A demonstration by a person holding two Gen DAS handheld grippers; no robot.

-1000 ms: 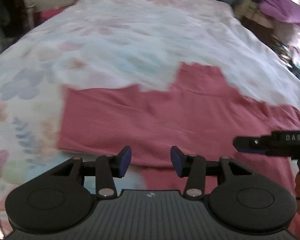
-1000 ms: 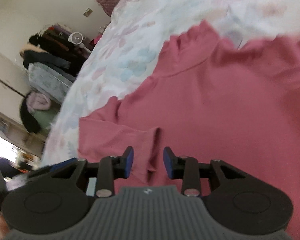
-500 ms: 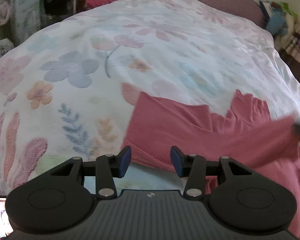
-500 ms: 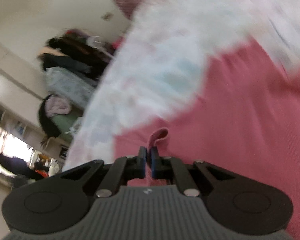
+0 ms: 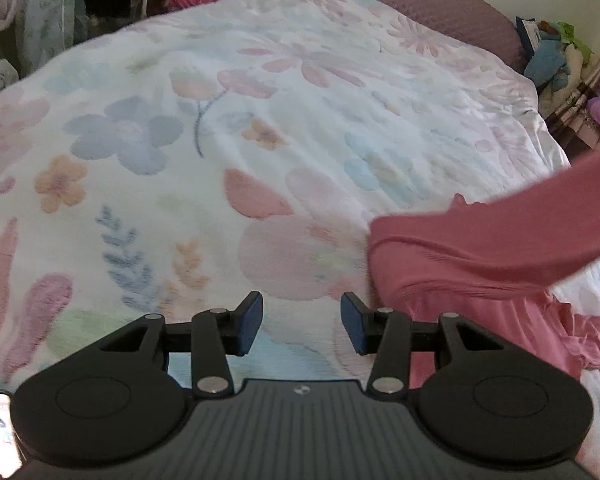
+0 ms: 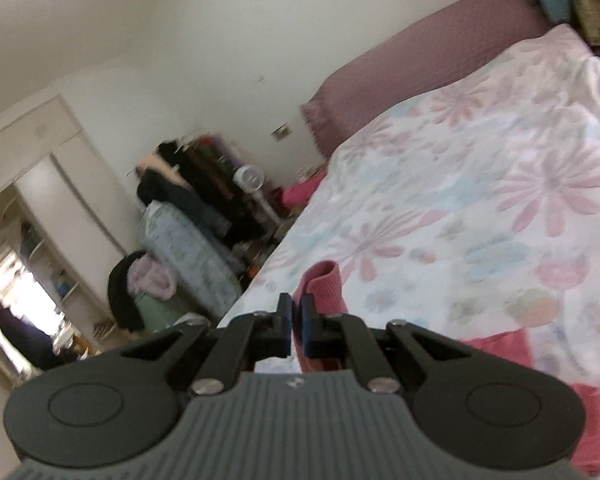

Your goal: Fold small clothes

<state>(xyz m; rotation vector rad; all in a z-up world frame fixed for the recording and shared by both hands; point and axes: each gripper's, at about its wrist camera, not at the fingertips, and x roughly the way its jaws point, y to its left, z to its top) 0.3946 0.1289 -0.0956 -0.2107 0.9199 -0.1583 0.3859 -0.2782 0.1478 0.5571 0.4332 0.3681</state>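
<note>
1. Left wrist view: the left gripper (image 5: 301, 322) hangs over the white floral plush bedspread (image 5: 220, 152), jaws spread wide with nothing between them.
2. The pink ribbed knit garment (image 5: 479, 264) lies at three to four o'clock of that gripper, bunched on the bedspread; one band of it rises off the bed toward the two o'clock edge of the view.
3. Right wrist view: the right gripper (image 6: 294, 330) is clamped on a folded edge of the garment, which loops up at twelve o'clock between the blue pads (image 6: 308, 330).
4. Judgement: the fabric is light, soft and limp; it will sag and crease.
5. Best hold for the left gripper: a hem or corner edge, not the slack middle.
</note>
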